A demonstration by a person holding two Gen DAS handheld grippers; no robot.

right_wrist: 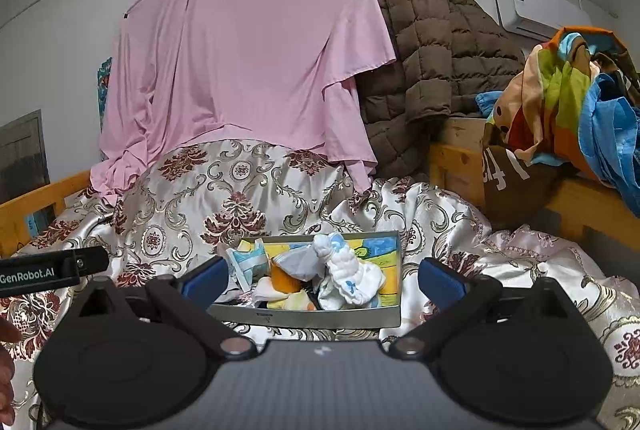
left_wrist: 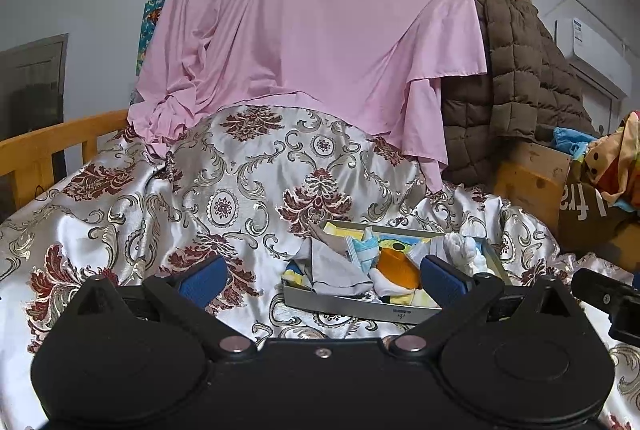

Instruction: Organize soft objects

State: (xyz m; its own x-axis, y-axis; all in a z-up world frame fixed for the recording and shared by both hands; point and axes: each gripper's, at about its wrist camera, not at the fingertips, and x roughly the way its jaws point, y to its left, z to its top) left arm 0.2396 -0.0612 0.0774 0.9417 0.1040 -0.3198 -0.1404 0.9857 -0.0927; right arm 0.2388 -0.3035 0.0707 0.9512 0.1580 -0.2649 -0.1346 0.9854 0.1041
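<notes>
The tray [right_wrist: 308, 318] of soft things lies straight ahead of the right gripper [right_wrist: 320, 280], nearer than the left gripper [left_wrist: 320, 280]; both stand open and empty.

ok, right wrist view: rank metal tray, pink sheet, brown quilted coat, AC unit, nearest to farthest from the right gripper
1. metal tray, just ahead, between the open fingers of the right gripper.
2. pink sheet, hanging behind, centre-left.
3. brown quilted coat, back right; too close to call with the sheet.
4. AC unit, far upper-right wall.

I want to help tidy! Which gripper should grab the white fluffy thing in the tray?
Probably the right gripper: it is open, and the white fluffy thing sits between its fingers. For the left gripper, the tray lies off toward its right finger.
</notes>
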